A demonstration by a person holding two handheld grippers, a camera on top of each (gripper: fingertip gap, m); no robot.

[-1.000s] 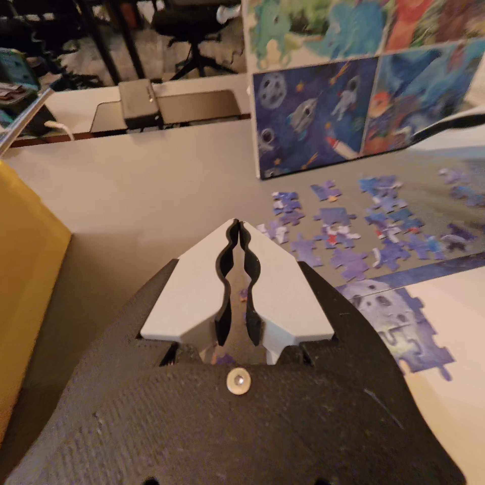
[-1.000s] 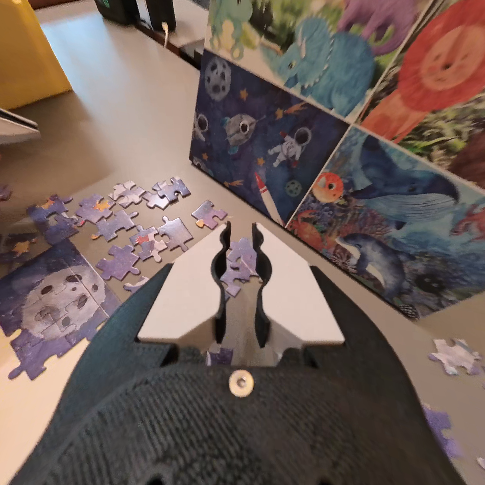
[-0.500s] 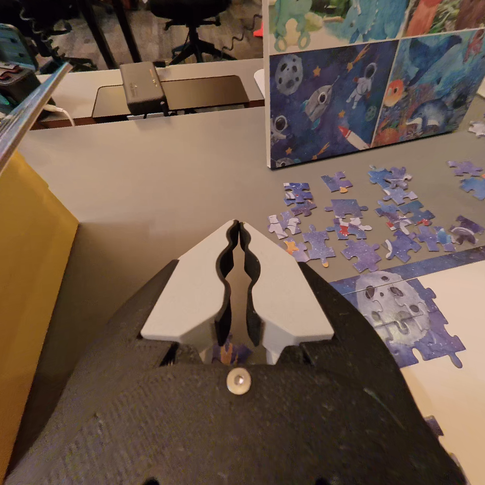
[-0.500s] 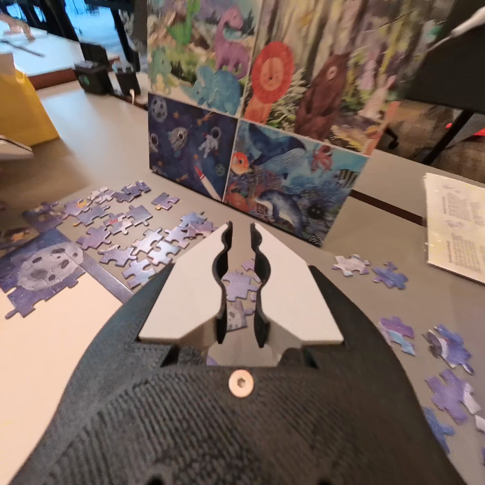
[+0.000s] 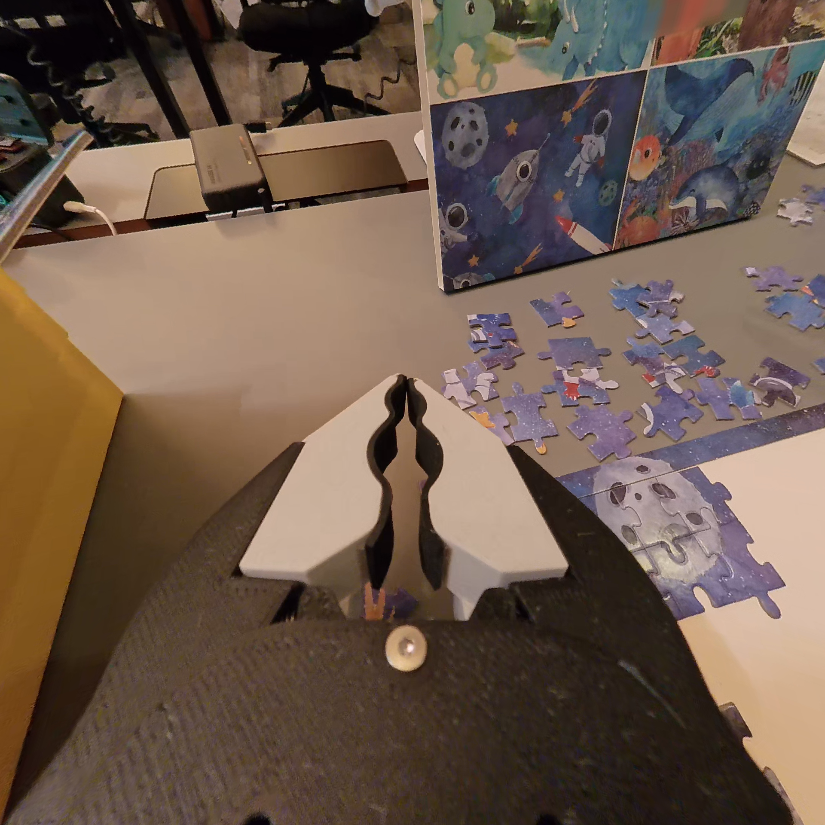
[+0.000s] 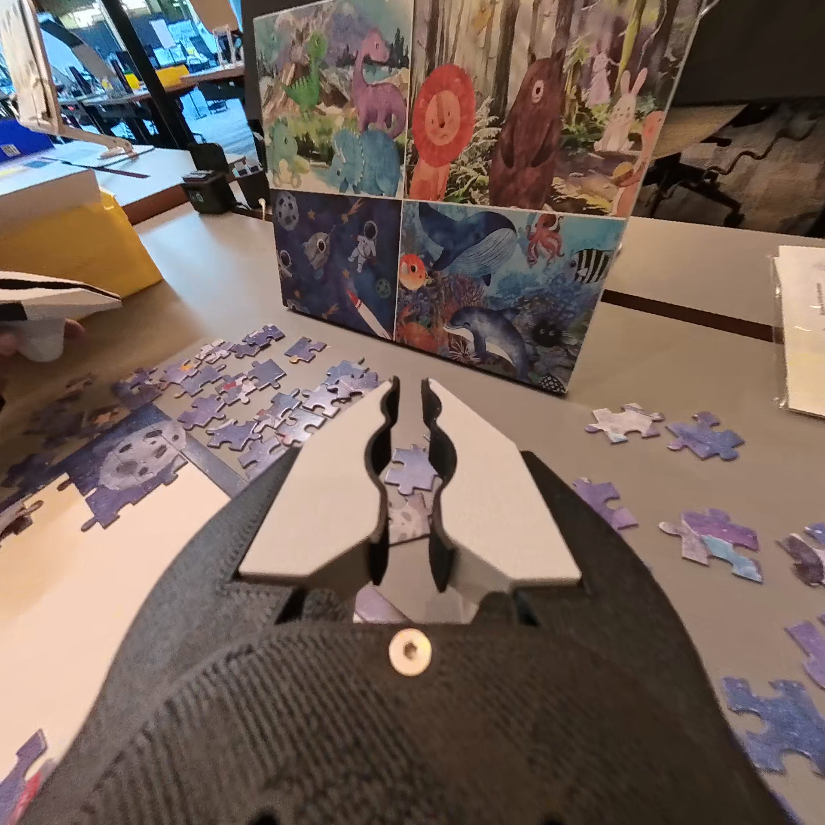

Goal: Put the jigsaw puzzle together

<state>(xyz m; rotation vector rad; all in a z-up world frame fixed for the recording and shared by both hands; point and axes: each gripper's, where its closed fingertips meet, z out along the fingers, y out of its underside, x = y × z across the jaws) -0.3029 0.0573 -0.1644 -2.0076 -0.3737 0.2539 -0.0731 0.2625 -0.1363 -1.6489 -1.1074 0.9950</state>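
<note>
My left gripper [image 5: 405, 379] is shut, its tips touching with nothing visible between them. It hovers over bare grey table [image 5: 268, 312], left of several loose blue-purple puzzle pieces [image 5: 576, 352]. It also shows at the left edge of the right wrist view [image 6: 58, 290]. My right gripper [image 6: 410, 381] is open by a narrow gap and holds nothing. It hangs above a loose blue piece [image 6: 413, 464] that lies on the table. A joined moon section [image 5: 660, 527] lies on a white board [image 5: 736, 647]; it shows in the right wrist view too [image 6: 129, 464].
A tall illustrated puzzle box [image 6: 446, 223] stands upright behind the pieces. A yellow box [image 5: 40, 424] stands at the left. More loose pieces [image 6: 625, 422] lie to the right, near a sleeved paper sheet [image 6: 803, 348]. A black device [image 5: 227, 165] sits at the table's far edge. About 30 cm separates my left fingertips from my right. The loose blue piece [image 6: 413, 464] sits 9 cm or so from the ends of my right fingers. Seen from the left wrist view [image 5: 786, 309] as well.
My right gripper has pulled back and up from the puzzle box, and its jaws have narrowed without closing on anything. My left gripper has stayed shut and shifted only slightly.
</note>
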